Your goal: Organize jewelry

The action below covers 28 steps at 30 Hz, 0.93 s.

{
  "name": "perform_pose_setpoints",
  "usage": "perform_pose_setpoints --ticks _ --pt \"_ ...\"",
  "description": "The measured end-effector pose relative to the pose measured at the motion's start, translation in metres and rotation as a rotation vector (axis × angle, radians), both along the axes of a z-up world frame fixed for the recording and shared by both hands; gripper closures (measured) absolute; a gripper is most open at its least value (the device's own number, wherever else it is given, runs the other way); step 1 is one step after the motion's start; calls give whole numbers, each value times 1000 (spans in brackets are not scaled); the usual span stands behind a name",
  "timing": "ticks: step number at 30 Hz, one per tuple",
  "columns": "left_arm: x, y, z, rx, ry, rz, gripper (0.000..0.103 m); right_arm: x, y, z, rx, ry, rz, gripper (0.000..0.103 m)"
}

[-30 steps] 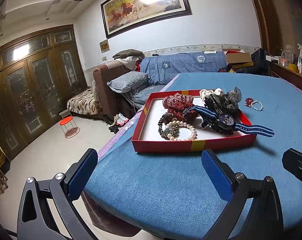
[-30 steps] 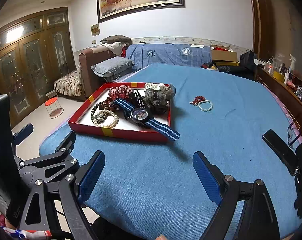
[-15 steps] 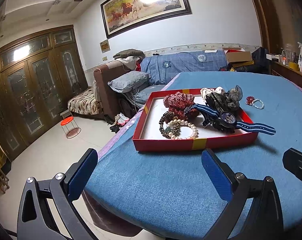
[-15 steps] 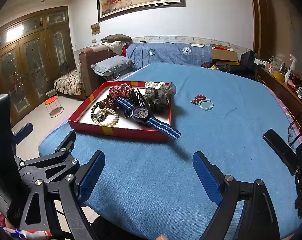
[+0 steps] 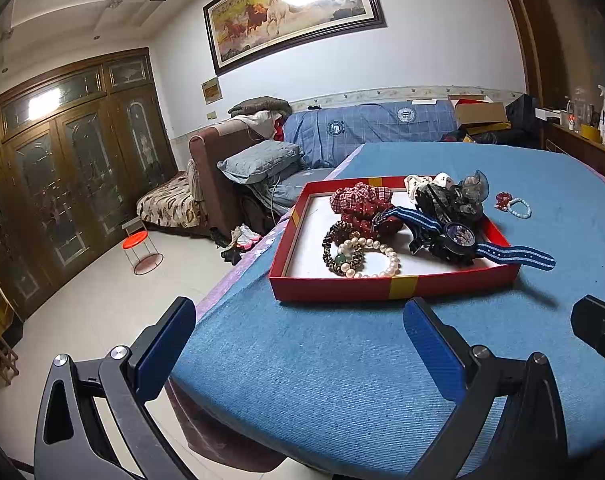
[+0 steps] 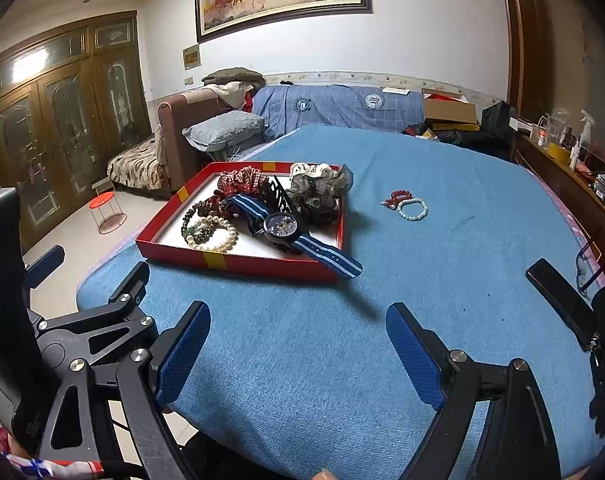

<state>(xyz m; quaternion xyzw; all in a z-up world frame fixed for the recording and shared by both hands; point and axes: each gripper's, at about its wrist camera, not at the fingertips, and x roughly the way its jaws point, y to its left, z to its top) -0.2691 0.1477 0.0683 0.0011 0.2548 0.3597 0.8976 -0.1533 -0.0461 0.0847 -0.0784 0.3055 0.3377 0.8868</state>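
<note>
1. Left gripper [image 5: 302,344]: jaws spread wide, nothing between them; hovers over the near edge of the blue-covered surface [image 5: 342,380], short of the red tray [image 5: 394,286].
2. Right gripper [image 6: 298,344]: jaws likewise wide apart and empty, over the same surface, nearer than the tray's front wall.
3. Red tray, landmark: shallow, white inside, yellow band on its front wall. It sits on the surface ahead of both grippers.
4. Inside the tray, front left: pearl bracelet [image 5: 376,258] touching a dark beaded bracelet [image 5: 338,250].
5. Inside the tray, back left: red checked scrunchie [image 5: 358,198].
6. Inside the tray, right side: watch [image 5: 460,236] with a blue striped strap; the strap's end hangs over the tray's front right corner onto the surface.
7. Inside the tray, back right: heap of grey and white scrunchies [image 6: 318,186].
8. Outside the tray, to its right: white bead bracelet [image 6: 412,209] touching a red bead bracelet [image 6: 396,197], both lying on the surface.
</note>
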Motion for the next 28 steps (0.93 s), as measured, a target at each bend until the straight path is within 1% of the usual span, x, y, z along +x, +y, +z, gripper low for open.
perform_pose_setpoints --ticks 20,21,24,28 --pt "-11 7 -2 -7 -5 8 0 -1 0 -1 -4 1 -1 10" --pt "-11 8 -1 -11 -7 8 0 -1 0 -1 -5 1 -2 10" --pt "-18 14 0 -68 -19 -11 0 0 -1 -1 -2 4 -6 10" --pt "-25 14 2 -36 -14 1 0 2 -3 -1 7 6 -14 10"
